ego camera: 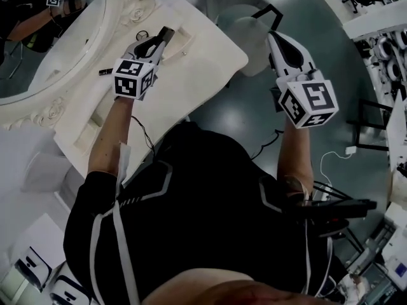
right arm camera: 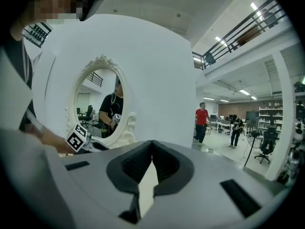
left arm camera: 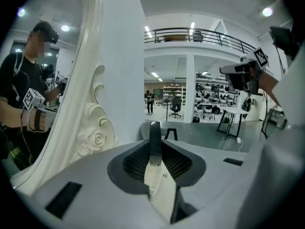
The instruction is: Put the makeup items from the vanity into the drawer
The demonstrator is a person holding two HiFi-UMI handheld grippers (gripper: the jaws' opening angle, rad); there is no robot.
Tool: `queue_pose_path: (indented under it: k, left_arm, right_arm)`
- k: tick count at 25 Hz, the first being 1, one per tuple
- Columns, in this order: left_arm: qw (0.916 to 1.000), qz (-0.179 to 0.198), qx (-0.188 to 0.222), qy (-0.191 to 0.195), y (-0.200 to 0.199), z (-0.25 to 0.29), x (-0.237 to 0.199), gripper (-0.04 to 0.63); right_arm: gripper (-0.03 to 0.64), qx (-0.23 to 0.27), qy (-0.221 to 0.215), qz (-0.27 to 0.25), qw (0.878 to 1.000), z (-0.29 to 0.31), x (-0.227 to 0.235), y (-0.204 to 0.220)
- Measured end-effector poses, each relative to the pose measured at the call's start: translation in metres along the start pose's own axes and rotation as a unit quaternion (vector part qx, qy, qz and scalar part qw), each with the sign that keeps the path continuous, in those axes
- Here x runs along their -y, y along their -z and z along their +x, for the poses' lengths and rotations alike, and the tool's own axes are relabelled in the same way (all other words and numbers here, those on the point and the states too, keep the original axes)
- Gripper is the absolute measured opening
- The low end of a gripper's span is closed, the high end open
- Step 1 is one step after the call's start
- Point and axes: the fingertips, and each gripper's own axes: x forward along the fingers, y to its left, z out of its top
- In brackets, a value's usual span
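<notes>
My left gripper hovers over the white vanity top, close to the oval mirror. It is shut on a slim dark makeup stick that stands up between its jaws. A small dark item lies on the vanity near the mirror's frame. My right gripper is held out past the vanity's right edge, above the floor. Its jaws are shut with nothing in them. No drawer shows clearly in any view.
The mirror's carved white frame rises just left of the left gripper. A pale stool stands on the grey floor beyond the vanity's right corner. Cables and equipment lie on the floor at the right.
</notes>
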Motion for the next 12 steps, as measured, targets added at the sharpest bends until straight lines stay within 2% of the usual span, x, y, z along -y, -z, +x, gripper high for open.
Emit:
queue_pose_path:
  k: [7,12]
  left_arm:
    - [0.9984,0.022,-0.041,0.033,0.037,0.041,-0.008,0.087]
    - [0.9962,0.025,-0.078,0.027,0.064,0.065,-0.009,0.087]
  right_arm:
    - [0.005,-0.037,0.014,0.003,0.999,0.031,0.005,0.016]
    - [0.005,-0.044,-0.003,0.009,0.999,0.038,0.012,0.027]
